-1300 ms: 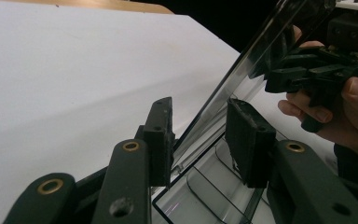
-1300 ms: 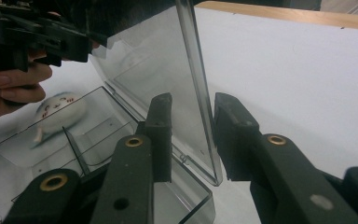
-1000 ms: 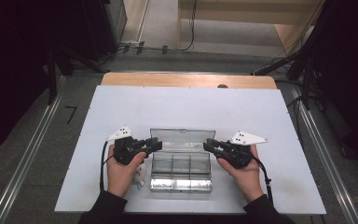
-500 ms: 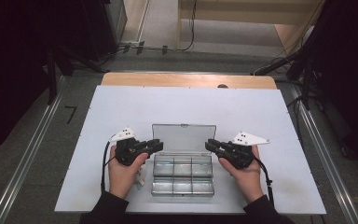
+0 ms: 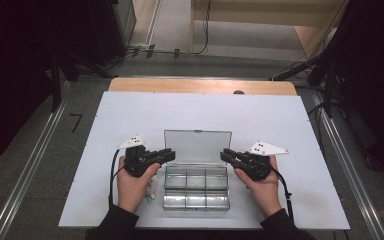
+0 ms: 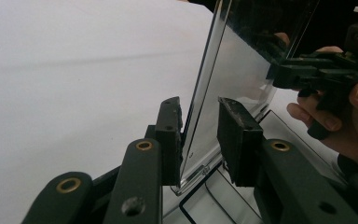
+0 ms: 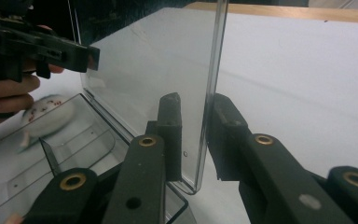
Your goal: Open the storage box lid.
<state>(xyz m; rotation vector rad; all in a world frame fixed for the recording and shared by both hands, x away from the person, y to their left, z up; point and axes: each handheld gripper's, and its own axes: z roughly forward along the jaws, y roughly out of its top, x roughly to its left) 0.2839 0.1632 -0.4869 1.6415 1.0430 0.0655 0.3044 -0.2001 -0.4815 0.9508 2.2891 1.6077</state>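
Note:
A clear plastic compartment box [image 5: 196,192] lies on the white table near the front, with its lid [image 5: 197,145] standing up at the back. My left gripper [image 5: 171,155] is shut on the lid's left edge and its jaws have just been closing on it. In the left gripper view the lid [image 6: 242,70] runs up between my jaws [image 6: 199,109]. My right gripper [image 5: 223,155] is shut on the lid's right edge. In the right gripper view that edge [image 7: 158,60] stands between the jaws [image 7: 193,107].
A small white thing with red marks [image 5: 151,192] lies beside the box by the left hand. The white table top [image 5: 205,110] stretches behind the box to a wooden strip [image 5: 202,86] at its far edge. Metal rails run along both sides of the table.
The lid has swung a little further up and now looks taller from above. Both hands have stayed at the lid's two side edges.

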